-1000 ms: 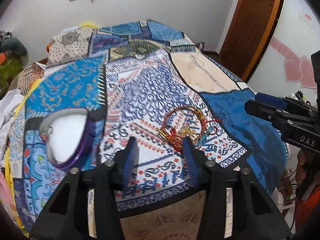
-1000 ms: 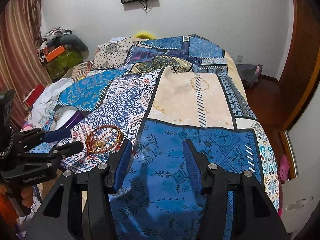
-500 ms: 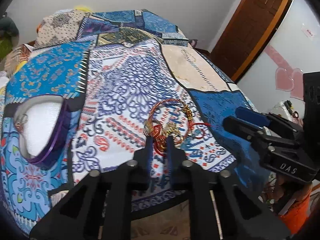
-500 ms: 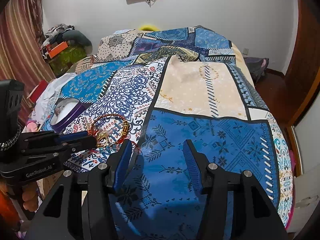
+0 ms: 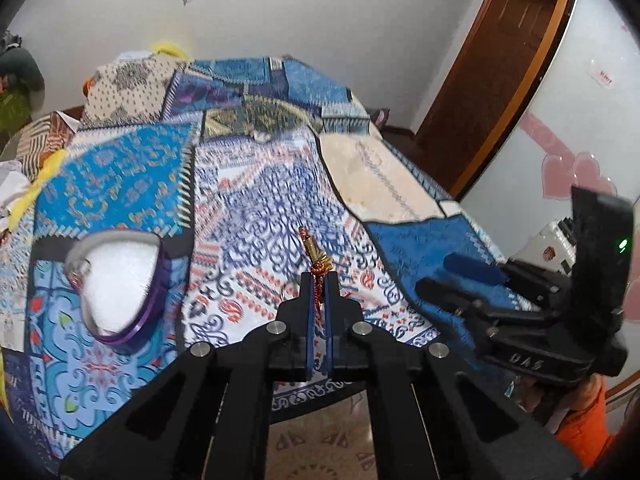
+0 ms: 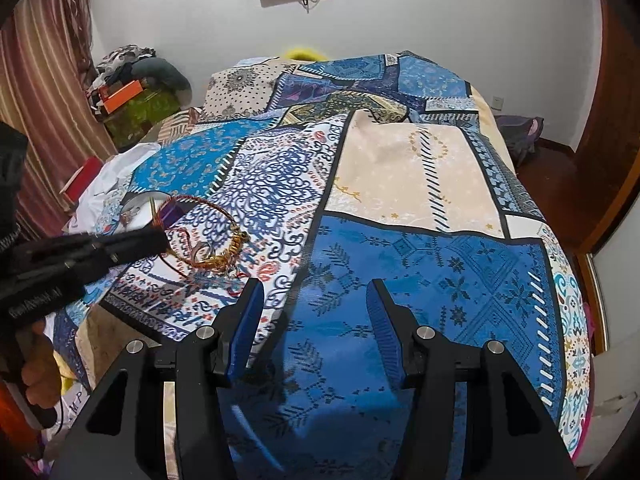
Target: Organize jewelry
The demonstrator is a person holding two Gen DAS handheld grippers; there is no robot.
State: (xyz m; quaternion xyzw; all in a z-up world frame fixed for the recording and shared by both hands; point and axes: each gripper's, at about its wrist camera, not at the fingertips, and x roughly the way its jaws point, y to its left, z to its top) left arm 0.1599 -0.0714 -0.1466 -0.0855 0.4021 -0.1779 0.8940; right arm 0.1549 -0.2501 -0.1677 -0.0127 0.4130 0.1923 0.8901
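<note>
1. On the bed, a patchwork quilt (image 6: 400, 184) spreads below white walls; a door (image 5: 508, 76) stands right of it.
2. Left gripper (image 5: 318, 280), jaws pinched on the bracelet (image 6: 204, 232), holds its loop edge-on, pointing away up the quilt, beside the heart box (image 5: 116, 280).
3. Right gripper (image 6: 316, 312): jaws half apart, empty, over the quilt.

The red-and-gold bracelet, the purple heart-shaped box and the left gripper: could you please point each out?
Red-and-gold bracelet (image 6: 224, 258): right wrist view, gold beaded section.
Purple heart-shaped box (image 5: 154, 300): left wrist view, purple side wall.
Left gripper (image 5: 319, 280): left wrist view, between fingertips shut on bracelet.
</note>
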